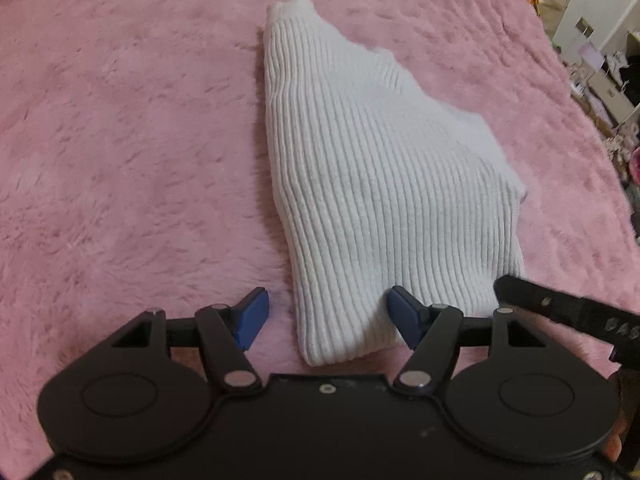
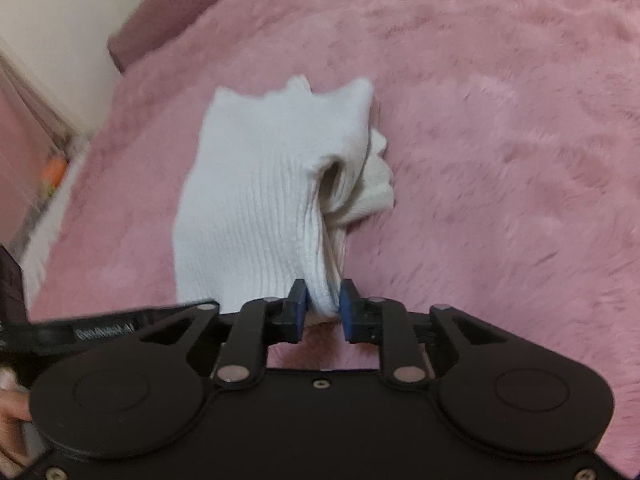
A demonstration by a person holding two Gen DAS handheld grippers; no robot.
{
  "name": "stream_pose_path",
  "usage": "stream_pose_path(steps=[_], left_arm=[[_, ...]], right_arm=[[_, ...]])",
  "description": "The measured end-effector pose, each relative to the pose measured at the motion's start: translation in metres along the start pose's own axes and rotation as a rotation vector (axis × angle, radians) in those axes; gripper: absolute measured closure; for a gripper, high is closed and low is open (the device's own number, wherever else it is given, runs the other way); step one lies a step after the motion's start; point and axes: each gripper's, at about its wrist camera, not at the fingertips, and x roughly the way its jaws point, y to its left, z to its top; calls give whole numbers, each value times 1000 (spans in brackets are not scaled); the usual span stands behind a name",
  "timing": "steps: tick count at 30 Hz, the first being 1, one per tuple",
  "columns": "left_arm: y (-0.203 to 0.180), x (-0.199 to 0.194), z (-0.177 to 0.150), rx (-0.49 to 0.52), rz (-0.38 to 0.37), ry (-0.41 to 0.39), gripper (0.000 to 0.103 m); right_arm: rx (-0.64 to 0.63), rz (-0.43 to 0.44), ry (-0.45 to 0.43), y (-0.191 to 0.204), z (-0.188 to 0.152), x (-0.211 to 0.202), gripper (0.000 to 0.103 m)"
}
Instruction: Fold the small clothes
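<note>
Pinching the near corner of the white ribbed garment (image 2: 276,200), partly folded on the pink bed (image 2: 500,160), the right hand-held gripper (image 2: 323,306) is clenched while the left hand-held gripper (image 1: 326,314) gapes released, folding unfinished.

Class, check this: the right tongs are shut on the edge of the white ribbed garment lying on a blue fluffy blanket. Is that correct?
Not quite. The fluffy blanket is pink, not blue, as the right wrist view shows. The rest holds: the right tongs are shut on the edge of the white ribbed garment.

Left hand-held gripper (image 1: 326,316) agape, right (image 2: 323,306) clamped.
</note>
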Motion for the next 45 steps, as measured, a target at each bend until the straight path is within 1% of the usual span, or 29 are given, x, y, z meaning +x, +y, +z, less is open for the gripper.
stream_pose_path(steps=[1, 2, 3, 5, 7, 10, 12, 15, 17, 21, 24, 26, 28, 29, 30, 31, 32, 33, 34, 35, 36, 37, 38, 40, 43, 44, 45], left_arm=[[1, -5, 4, -3, -9, -8, 34], [4, -13, 9, -6, -21, -24, 34], [8, -18, 14, -11, -27, -43, 34], [19, -23, 27, -43, -42, -69, 34], [40, -18, 42, -117, -66, -59, 34], [62, 2, 57, -180, -123, -5, 34], [72, 15, 61, -213, -185, 36, 34], [83, 27, 67, -251, -239, 60, 32], [87, 31, 70, -265, -247, 69, 31], [89, 23, 68, -271, -228, 34, 31], [99, 23, 67, -306, -255, 36, 33], [99, 29, 71, -312, -264, 45, 31], [100, 32, 74, -315, -285, 43, 33], [100, 35, 77, -317, -304, 47, 33], [100, 38, 80, -322, -319, 52, 33], [99, 42, 83, -327, -337, 61, 33], [99, 48, 86, -332, -360, 74, 33], [98, 53, 89, -338, -377, 83, 33], [98, 59, 92, -345, -402, 97, 33], [98, 64, 94, -354, -432, 112, 33], [98, 71, 97, -360, -470, 132, 33], [98, 75, 98, -364, -485, 145, 32], [98, 80, 99, -368, -500, 156, 31], [97, 86, 102, -376, -518, 167, 29], [94, 87, 106, -376, -536, 171, 30], [94, 85, 107, -374, -542, 168, 33], [93, 83, 107, -367, -548, 157, 34]], right_arm=[[2, 9, -34, -2, 4, -6, 49], [4, 16, -68, -5, 10, -11, 44], [14, 27, -91, -10, 20, -16, 44], [63, 71, -91, -24, 36, -16, 42], [142, 150, -62, -45, 52, -8, 41], [218, 208, -8, -65, 65, 13, 41], [257, 226, 25, -75, 66, 27, 41], [298, 249, 52, -79, 64, 46, 40], [322, 299, 61, -82, 63, 52, 40], [334, 339, 90, -80, 66, 67, 37], [304, 348, 113, -72, 72, 74, 31], [280, 334, 123, -68, 78, 78, 30], [275, 355, 112, -63, 82, 78, 30], [282, 344, 117, -63, 83, 80, 30], [284, 308, 129, -62, 83, 82, 30], [283, 298, 133, -63, 84, 85, 30], [285, 309, 135, -62, 84, 89, 30], [283, 338, 140, -59, 86, 92, 30], [267, 374, 145, -54, 88, 94, 23], [244, 387, 151, -48, 90, 94, 21], [224, 358, 172, -44, 93, 99, 21], [213, 306, 205, -42, 94, 106, 22], [223, 281, 230, -42, 95, 113, 23], [253, 327, 225, -43, 95, 117, 22], [286, 398, 192, -47, 95, 114, 22], [297, 401, 185, -49, 94, 112, 27], [299, 395, 185, -51, 94, 112, 31]])
